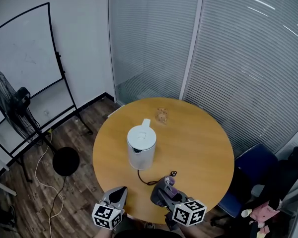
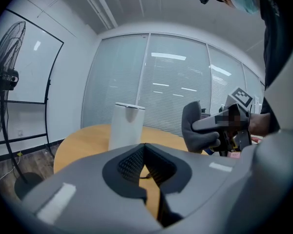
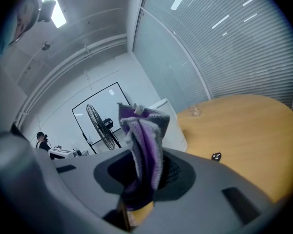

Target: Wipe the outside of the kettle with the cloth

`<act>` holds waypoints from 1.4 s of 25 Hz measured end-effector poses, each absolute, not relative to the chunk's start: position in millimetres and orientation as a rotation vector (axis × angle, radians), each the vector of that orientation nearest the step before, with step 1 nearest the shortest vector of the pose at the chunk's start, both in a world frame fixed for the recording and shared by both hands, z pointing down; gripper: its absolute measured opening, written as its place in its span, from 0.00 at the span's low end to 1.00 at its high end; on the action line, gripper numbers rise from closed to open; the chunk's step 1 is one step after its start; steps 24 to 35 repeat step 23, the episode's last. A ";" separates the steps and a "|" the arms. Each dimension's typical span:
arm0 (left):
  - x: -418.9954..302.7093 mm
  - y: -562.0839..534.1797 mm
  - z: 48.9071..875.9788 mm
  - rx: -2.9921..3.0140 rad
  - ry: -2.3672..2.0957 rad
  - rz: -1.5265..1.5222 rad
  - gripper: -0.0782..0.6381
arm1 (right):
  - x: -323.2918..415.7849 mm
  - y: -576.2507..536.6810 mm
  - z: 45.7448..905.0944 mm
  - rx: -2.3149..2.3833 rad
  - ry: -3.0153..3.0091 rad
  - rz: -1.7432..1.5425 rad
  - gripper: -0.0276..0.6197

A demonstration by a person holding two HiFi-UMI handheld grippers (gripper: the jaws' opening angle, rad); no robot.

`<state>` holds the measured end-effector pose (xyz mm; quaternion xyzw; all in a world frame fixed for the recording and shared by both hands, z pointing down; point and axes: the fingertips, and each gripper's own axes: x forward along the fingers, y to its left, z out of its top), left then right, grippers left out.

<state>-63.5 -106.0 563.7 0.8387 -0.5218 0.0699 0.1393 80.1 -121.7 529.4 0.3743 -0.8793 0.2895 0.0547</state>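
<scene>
Head view: kettle point(image 1: 141, 148) stands mid table point(image 1: 203, 148), nothing touching it; right gripper point(image 1: 160, 188) jaws grasp the cloth point(image 3: 145, 145), left gripper point(image 1: 118, 192) jaws clenched empty. Unbraced, the kettle could slide or tip under a hard wipe, and the cord point(image 1: 140, 176) may snag.

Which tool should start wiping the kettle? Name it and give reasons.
Right. The right tool is shut on the cloth, and the kettle stands just ahead of it. The left tool is shut on nothing, so at best it could steady the kettle.
</scene>
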 end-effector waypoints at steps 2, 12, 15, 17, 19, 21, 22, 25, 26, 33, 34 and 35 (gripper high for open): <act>-61.2 -103.6 563.5 2.428 -1.504 0.203 0.12 | 80.6 -119.8 531.3 1.133 -2.664 0.871 0.19; -59.9 -100.5 566.3 2.421 -1.512 0.239 0.12 | 79.4 -121.6 530.6 1.125 -2.667 0.839 0.19; -62.6 -102.3 565.5 2.420 -1.516 0.233 0.12 | 76.4 -122.2 531.3 1.118 -2.666 0.840 0.19; -64.7 -103.9 564.7 2.419 -1.518 0.230 0.12 | 74.3 -123.0 531.4 1.115 -2.665 0.843 0.19; -65.8 -105.3 564.5 2.418 -1.519 0.229 0.12 | 73.4 -124.0 532.2 1.115 -2.661 0.845 0.19; -66.0 -106.3 564.6 2.418 -1.518 0.227 0.12 | 73.2 -125.4 532.9 1.115 -2.657 0.848 0.19; -65.9 -106.8 564.7 2.418 -1.516 0.226 0.12 | 73.1 -126.1 533.2 1.116 -2.655 0.850 0.19; -65.7 -107.3 564.8 2.418 -1.514 0.226 0.12 | 73.1 -126.9 533.4 1.116 -2.654 0.852 0.19; -65.7 -107.3 564.8 2.418 -1.514 0.226 0.12 | 73.1 -126.9 533.4 1.116 -2.654 0.852 0.19; -65.7 -107.3 564.8 2.418 -1.514 0.226 0.12 | 73.1 -126.9 533.4 1.116 -2.654 0.852 0.19; -65.7 -107.3 564.8 2.418 -1.514 0.226 0.12 | 73.1 -126.9 533.4 1.116 -2.654 0.852 0.19; -65.7 -107.3 564.8 2.418 -1.514 0.226 0.12 | 73.1 -126.9 533.4 1.116 -2.654 0.852 0.19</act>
